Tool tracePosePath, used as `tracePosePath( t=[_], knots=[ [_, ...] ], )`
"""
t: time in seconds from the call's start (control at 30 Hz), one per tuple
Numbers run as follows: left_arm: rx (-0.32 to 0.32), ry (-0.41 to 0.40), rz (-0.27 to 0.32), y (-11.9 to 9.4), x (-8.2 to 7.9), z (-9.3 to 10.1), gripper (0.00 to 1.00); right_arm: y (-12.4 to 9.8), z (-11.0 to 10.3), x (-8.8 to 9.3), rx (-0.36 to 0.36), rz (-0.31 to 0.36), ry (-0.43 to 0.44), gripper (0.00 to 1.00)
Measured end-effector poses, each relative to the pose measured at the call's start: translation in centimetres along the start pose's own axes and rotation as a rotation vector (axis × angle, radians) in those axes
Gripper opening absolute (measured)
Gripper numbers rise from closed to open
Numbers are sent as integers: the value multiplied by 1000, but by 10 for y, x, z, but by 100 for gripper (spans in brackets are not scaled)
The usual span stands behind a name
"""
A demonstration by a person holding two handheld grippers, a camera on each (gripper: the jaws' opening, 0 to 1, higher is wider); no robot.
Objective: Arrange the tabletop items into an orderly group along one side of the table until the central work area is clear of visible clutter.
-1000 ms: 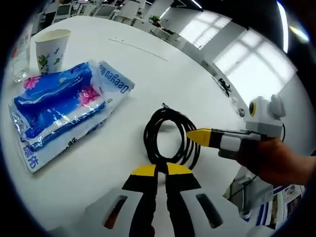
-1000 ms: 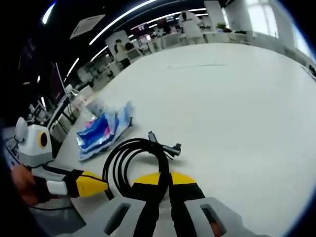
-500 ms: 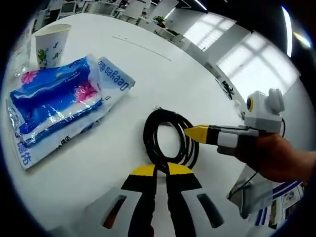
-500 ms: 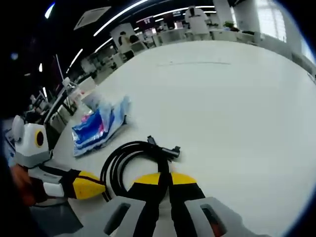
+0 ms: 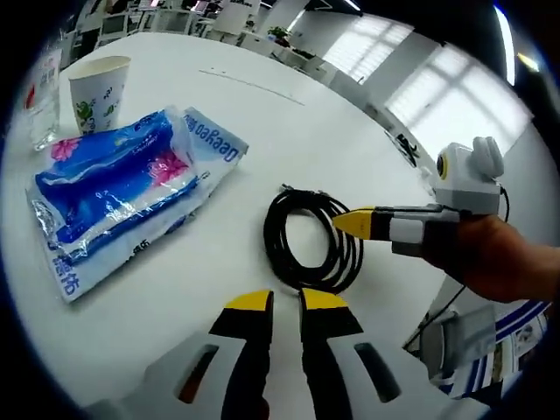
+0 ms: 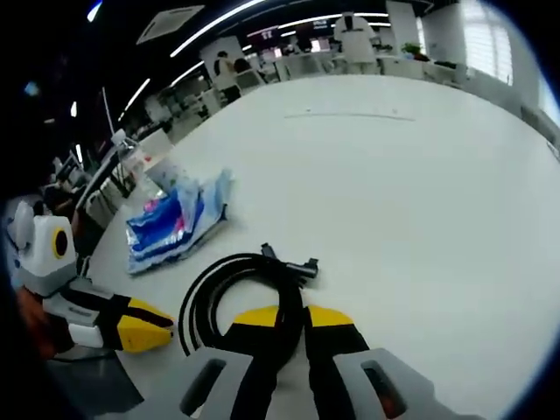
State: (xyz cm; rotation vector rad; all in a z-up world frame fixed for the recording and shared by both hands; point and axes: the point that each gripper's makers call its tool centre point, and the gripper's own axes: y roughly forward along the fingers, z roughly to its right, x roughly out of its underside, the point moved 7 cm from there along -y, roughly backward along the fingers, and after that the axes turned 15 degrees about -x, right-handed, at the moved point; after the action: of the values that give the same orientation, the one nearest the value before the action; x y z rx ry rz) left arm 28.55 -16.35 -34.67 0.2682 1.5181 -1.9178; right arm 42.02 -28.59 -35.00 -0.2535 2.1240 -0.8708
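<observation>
R tongs (image 6: pixel 291 313) pinch coiled black cable (image 5: pixel 313 241) on white counter (image 5: pixel 262 114). L tongs (image 5: pixel 286 302) slightly spread, just short of coil. Blue plastic pack (image 5: pixel 122 188) beside paper cup (image 5: pixel 98 90).

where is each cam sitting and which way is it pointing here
Left gripper view: rides the left tool, looking along its parted jaws over the white table at the black cable coil, blue tissue pack and paper cup; a hand holds the right tool.
Right gripper view: rides the right tool, jaws on the cable coil, facing across the table; the left tool enters from the left.
Shared: cable coil, tissue pack, table, the opposite tool.
</observation>
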Motion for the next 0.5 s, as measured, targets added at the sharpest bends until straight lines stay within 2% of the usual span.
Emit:
tracePosePath(
  t=[0.17,0.23,0.27,0.3,0.4,0.5],
  knots=[
    [-19,13,25,-8,-2,-11,9,-7,-4,1,7,-4,-15,14],
    [-32,14,31,-11,-2,-15,9,-1,0,-1,8,-4,-18,14],
    [-36,14,33,-12,-2,-17,9,-13,-13,1,11,-2,-18,14],
    [-40,13,36,-13,-1,-19,9,-14,-13,1,14,-1,-19,14],
    [-63,14,41,-18,1,-28,9,-10,-4,-1,18,5,-22,15],
    [-85,4,49,-24,2,-38,9,-11,-6,-1,22,10,-25,16]
  ],
)
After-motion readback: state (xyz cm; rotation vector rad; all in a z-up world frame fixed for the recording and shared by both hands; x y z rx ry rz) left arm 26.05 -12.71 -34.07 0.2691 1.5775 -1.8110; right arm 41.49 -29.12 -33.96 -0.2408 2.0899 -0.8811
